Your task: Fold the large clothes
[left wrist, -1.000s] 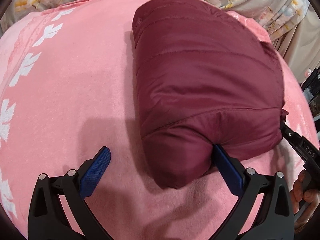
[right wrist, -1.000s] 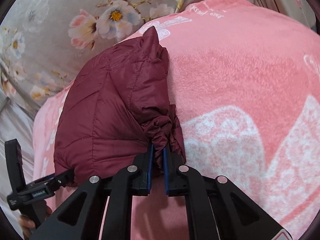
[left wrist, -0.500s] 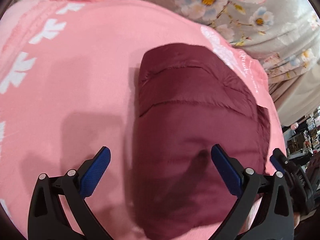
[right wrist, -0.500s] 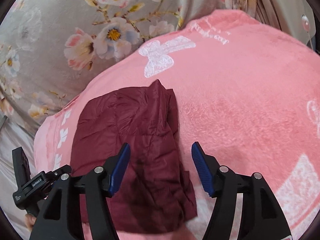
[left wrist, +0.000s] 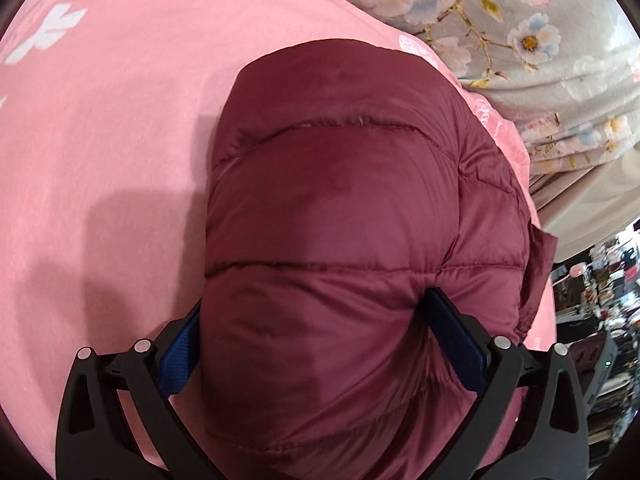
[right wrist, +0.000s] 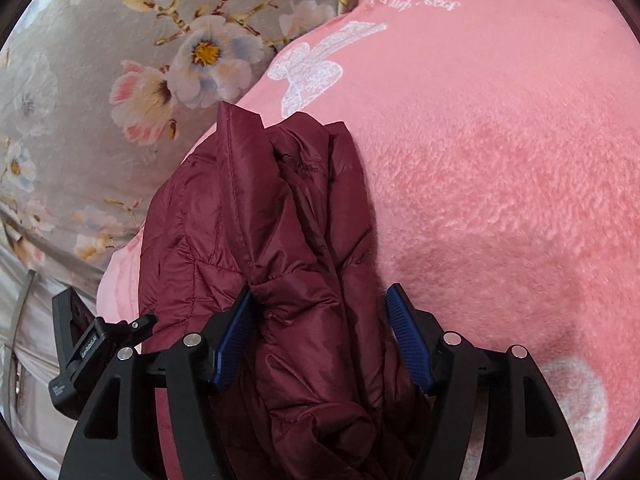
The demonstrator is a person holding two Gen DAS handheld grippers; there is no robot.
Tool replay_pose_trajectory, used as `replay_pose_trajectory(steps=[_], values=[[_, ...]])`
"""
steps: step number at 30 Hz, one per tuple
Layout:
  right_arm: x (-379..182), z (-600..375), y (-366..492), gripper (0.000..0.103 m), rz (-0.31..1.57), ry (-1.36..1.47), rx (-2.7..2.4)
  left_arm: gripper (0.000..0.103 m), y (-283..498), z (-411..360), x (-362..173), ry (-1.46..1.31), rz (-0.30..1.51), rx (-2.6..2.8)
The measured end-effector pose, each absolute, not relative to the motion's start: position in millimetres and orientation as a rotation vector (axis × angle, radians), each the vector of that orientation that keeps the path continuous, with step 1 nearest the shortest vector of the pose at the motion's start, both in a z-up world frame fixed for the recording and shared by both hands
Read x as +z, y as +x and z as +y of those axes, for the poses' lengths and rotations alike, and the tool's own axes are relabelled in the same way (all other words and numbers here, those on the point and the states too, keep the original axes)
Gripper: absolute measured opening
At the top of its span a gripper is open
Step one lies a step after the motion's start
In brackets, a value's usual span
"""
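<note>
A maroon quilted puffer jacket (left wrist: 340,220) lies folded into a thick bundle on a pink fleece blanket (left wrist: 120,120). My left gripper (left wrist: 320,344) is open, its jaws straddling the near end of the bundle, pads pressed against the fabric. In the right wrist view the jacket (right wrist: 280,248) shows its layered edge. My right gripper (right wrist: 320,344) is open, jaws on either side of that edge. The left gripper's body (right wrist: 92,352) shows at the lower left of the right wrist view.
A grey floral curtain (left wrist: 520,40) hangs behind the bed, also in the right wrist view (right wrist: 100,80). Cluttered shelves (left wrist: 600,320) stand off the blanket's right edge. The blanket (right wrist: 500,180) extends wide to the right, with white butterfly prints.
The right gripper let go of the jacket's gathered edge and opened. Both grippers lifted, then came back down, open, around the bundle. The left gripper now straddles the jacket's near end.
</note>
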State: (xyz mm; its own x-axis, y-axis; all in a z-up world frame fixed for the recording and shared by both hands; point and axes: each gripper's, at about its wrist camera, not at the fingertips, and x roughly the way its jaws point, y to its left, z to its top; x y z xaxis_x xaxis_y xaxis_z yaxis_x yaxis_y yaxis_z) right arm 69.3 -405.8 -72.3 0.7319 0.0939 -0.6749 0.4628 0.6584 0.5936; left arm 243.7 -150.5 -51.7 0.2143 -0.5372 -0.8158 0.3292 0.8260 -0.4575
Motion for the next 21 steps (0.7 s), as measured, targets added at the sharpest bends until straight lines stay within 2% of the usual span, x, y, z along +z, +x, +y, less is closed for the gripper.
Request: replay_pose_trajectory(steps=[2,15,21], values=[[-72,-402,69,0.064,0.735,0.817,-0.241,0.098,241,-153,-51,-0.176,1.197,-0.599],[-74,-394,69,0.04,0.682,0.782,-0.191,0.098,236,-165,-53,-0.091,1.105,-0.563],[-74,-393,68,0.035,0.667,0.792,-0.176,0.098,237,-167,-53,-0.092,1.102,-0.6]])
